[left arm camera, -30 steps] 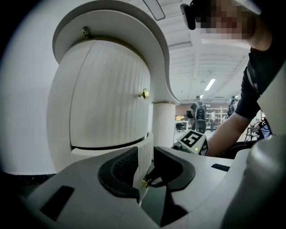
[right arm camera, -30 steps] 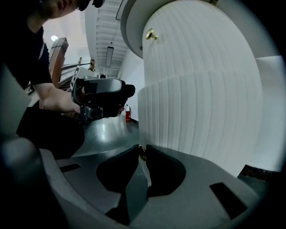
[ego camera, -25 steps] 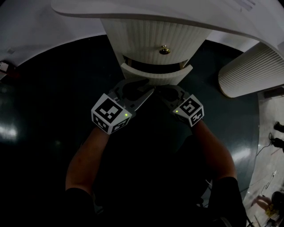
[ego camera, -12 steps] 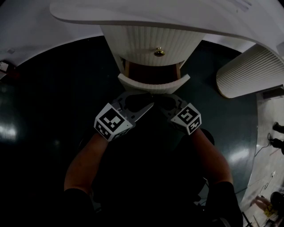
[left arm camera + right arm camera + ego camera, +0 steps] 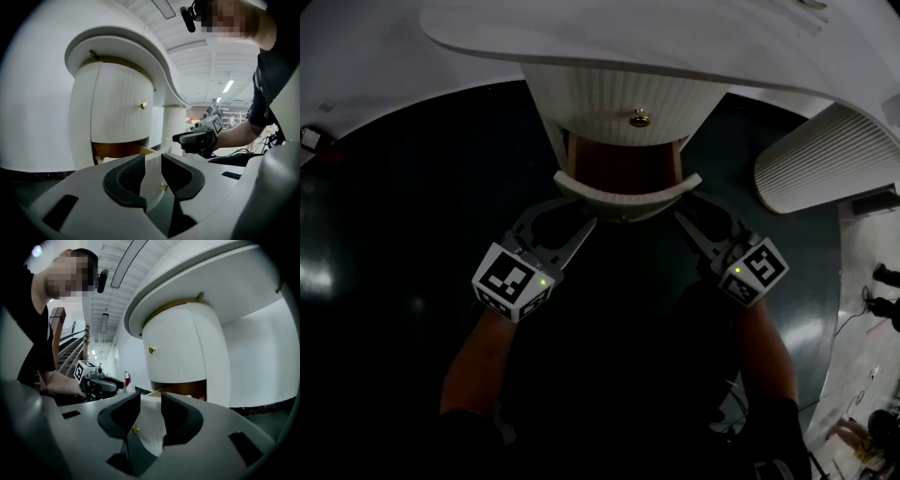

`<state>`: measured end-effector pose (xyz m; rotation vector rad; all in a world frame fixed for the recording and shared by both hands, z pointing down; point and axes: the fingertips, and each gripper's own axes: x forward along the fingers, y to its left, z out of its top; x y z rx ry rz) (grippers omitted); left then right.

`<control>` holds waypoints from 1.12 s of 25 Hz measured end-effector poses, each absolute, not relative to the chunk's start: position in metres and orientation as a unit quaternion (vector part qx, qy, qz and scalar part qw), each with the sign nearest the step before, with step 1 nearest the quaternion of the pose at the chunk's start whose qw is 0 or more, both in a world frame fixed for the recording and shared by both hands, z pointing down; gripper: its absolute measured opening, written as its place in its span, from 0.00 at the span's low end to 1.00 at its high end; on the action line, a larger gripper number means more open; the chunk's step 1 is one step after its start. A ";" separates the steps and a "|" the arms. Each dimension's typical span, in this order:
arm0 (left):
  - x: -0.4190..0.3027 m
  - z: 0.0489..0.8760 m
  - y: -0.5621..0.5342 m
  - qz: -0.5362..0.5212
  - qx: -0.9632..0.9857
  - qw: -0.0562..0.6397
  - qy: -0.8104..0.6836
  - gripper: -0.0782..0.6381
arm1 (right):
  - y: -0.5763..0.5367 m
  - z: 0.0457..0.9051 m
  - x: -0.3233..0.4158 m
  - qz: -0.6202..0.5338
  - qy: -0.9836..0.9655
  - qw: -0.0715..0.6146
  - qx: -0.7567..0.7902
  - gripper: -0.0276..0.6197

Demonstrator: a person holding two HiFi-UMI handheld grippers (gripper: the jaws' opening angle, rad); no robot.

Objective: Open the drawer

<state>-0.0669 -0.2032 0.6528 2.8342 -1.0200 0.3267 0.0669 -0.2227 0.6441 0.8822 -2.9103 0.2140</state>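
The lower drawer (image 5: 626,199) of a white ribbed cabinet (image 5: 619,98) stands pulled out, showing its brown inside (image 5: 623,159). Its small brass knob (image 5: 164,186) (image 5: 136,430) shows beyond the jaws in both gripper views and is hidden in the head view. My left gripper (image 5: 577,214) (image 5: 153,161) is open just left of the drawer front. My right gripper (image 5: 694,214) (image 5: 151,401) is at the front's right end; its jaws have just been opening, and they hold nothing. The upper drawer, with its own knob (image 5: 639,118), is closed.
A white curved table top (image 5: 675,37) overhangs the cabinet. A second ribbed pedestal (image 5: 825,155) stands to the right. The floor (image 5: 394,234) is dark and glossy, with cables and small items (image 5: 877,300) at the far right.
The lower drawer has come further out of the cabinet. Both grippers have moved apart from its middle: the left one down and to the left, the right one out to the right.
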 end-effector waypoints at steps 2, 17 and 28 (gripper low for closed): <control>-0.082 0.644 -0.214 0.094 0.925 0.050 -0.365 0.27 | -0.233 0.639 0.081 0.070 -0.947 0.045 0.311 0.22; -0.110 0.646 -0.247 0.111 0.906 0.053 -0.405 0.35 | -0.276 0.642 0.096 0.088 -0.929 0.063 0.353 0.27; -0.100 0.643 -0.244 0.125 0.910 0.059 -0.392 0.35 | -0.271 0.649 0.091 0.131 -0.929 0.057 0.342 0.27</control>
